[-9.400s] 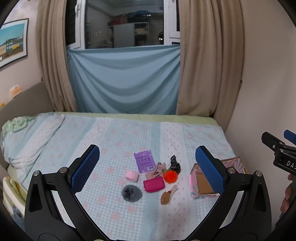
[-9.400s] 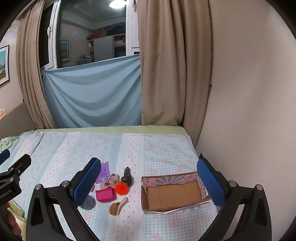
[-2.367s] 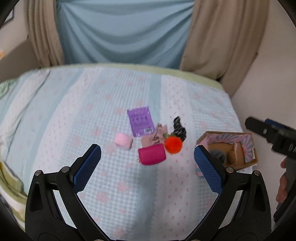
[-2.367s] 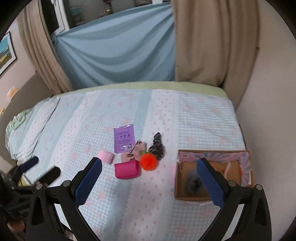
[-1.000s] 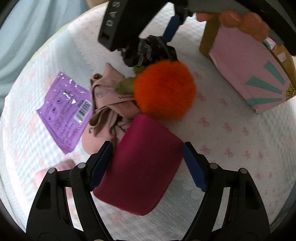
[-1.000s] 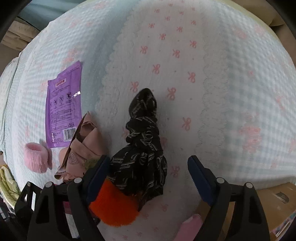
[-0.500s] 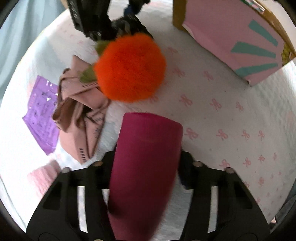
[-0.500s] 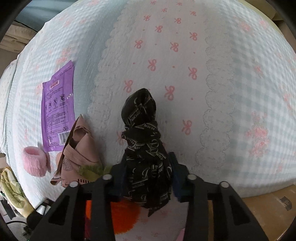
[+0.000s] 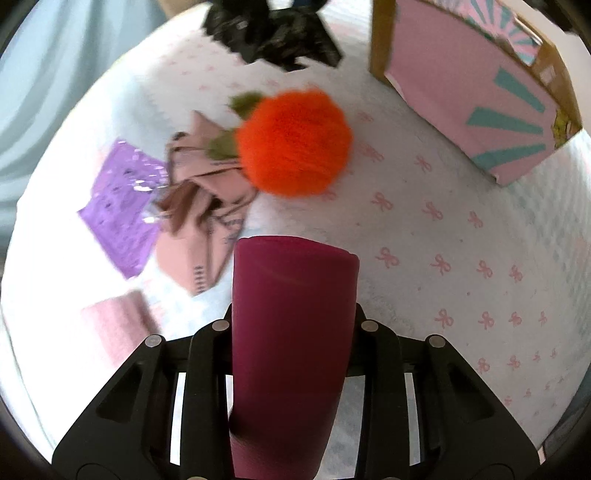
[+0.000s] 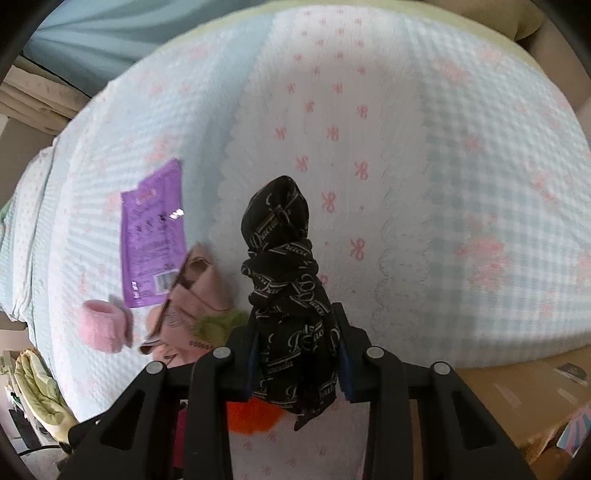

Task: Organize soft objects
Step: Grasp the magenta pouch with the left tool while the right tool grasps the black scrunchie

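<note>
My left gripper [image 9: 293,321] is shut on a magenta pouch [image 9: 291,332] and holds it above the bedspread. My right gripper [image 10: 297,360] is shut on a black patterned scarf [image 10: 288,280], lifted off the bed; the scarf also shows at the top of the left wrist view [image 9: 269,29]. An orange pompom [image 9: 293,142] lies beside a crumpled pink cloth [image 9: 201,206]. A purple packet [image 9: 118,206] and a pink fluffy band [image 10: 99,325] lie to the left. The pink cardboard box [image 9: 476,96] stands at the right.
The bedspread [image 10: 424,184] is pale blue and white with pink bows. The box's brown flap [image 10: 517,398] sits low right in the right wrist view. A blue curtain [image 9: 55,74] hangs behind the bed. Green bedding [image 10: 33,384] lies at the bed's left edge.
Both grippers have closed on their objects and lifted them: the left has raised the magenta pouch, the right has raised the black scarf. The pompom and pink cloth stay on the bed.
</note>
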A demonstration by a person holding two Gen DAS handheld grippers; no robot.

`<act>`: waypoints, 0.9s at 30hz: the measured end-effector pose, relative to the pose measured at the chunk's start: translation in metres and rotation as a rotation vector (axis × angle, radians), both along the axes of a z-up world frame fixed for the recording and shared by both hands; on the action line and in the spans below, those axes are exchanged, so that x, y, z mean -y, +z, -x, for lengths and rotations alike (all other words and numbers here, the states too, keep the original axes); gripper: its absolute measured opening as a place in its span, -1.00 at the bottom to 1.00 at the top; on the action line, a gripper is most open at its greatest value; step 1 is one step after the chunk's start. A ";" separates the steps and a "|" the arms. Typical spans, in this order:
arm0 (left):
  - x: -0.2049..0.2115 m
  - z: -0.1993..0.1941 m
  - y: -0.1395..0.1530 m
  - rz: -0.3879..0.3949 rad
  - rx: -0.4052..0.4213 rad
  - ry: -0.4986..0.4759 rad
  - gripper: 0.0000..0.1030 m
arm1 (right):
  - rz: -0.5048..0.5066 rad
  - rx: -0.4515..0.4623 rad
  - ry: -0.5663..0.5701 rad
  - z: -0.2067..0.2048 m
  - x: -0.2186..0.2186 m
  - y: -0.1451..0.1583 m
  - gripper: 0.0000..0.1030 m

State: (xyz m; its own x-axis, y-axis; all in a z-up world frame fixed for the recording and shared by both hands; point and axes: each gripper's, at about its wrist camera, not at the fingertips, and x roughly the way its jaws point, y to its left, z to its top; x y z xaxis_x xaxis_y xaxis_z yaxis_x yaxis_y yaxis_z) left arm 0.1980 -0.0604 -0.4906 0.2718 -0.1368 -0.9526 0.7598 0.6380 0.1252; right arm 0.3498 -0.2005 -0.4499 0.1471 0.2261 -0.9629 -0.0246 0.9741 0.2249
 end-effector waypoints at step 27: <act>0.003 0.043 0.286 0.169 0.258 0.194 -0.45 | -0.083 0.374 -0.203 0.203 0.076 0.286 -0.40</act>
State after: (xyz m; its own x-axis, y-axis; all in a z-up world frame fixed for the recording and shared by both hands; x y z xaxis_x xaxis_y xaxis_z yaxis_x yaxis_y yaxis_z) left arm 0.1555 -0.0630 -0.2050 0.5365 -0.2086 -0.8177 0.5796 0.7954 0.1773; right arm 0.1469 -0.2762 -0.1639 0.5319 0.2311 -0.8147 0.0711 0.9465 0.3149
